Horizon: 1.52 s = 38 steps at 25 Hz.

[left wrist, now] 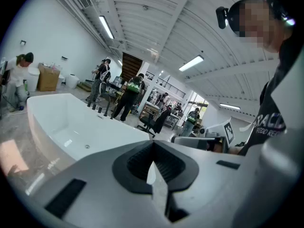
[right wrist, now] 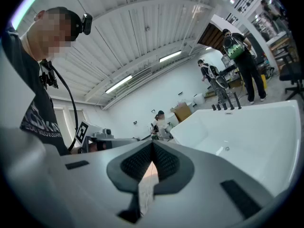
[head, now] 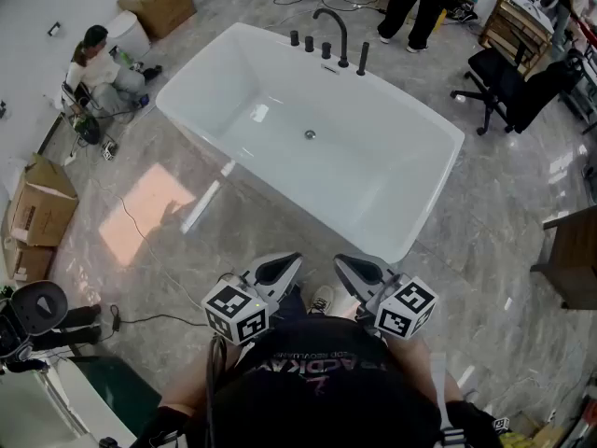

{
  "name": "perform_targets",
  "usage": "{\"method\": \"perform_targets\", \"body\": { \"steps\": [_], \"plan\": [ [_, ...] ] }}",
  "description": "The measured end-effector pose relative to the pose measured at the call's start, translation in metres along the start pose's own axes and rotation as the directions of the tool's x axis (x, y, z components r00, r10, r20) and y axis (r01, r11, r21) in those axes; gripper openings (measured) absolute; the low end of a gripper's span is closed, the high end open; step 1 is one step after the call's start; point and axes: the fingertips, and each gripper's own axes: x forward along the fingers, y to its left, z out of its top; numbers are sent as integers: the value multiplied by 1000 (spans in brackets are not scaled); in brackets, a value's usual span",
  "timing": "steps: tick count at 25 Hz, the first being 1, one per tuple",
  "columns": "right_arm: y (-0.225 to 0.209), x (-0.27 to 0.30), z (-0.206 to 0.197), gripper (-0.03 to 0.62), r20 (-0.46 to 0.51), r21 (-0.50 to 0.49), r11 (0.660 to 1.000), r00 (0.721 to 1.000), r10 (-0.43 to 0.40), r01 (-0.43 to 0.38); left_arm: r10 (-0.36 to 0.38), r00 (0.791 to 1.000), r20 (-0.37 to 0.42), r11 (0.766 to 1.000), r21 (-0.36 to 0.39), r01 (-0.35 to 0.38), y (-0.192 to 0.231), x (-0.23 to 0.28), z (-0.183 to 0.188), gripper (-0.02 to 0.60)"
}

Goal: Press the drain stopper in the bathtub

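The drain stopper is too small to tell whether it sits raised or pressed. The wearer's dark shirt hides the rear of the left gripper and right gripper. A standing person is cut off above the waist by the head view's top edge; a brown table runs off the right edge

Long ceiling strip lights lit the room brightly and evenly, leaving a warm pale patch on the floor and a small glare spot inside the bathtub. Both gripper views were fisheye, bowed and black at the corners, with the nearest foreground soft.
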Motion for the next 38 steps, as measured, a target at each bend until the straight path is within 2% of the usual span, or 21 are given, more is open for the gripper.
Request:
{"method": "perform_targets", "body": {
  "steps": [15,23,29,38],
  "plan": [
    [-7,-10,2,14,33,12,1000,999,-18,18,-16,1000,-17,1000,12,16,-7,12,2,8],
    [1,-7,6,15,50,-10,1000,999,11,-10,-9,1000,-3,1000,5,9,-3,7,2,8],
    [7,0,10,15,56,-5,1000,998,27,-27,21,1000,14,1000,1,-21,5,-6,8,8],
    [18,12,11,15,52,3,996,994,94,-94,99,994,37,995,-13,-99,16,-28,9,8]
  ]
}}
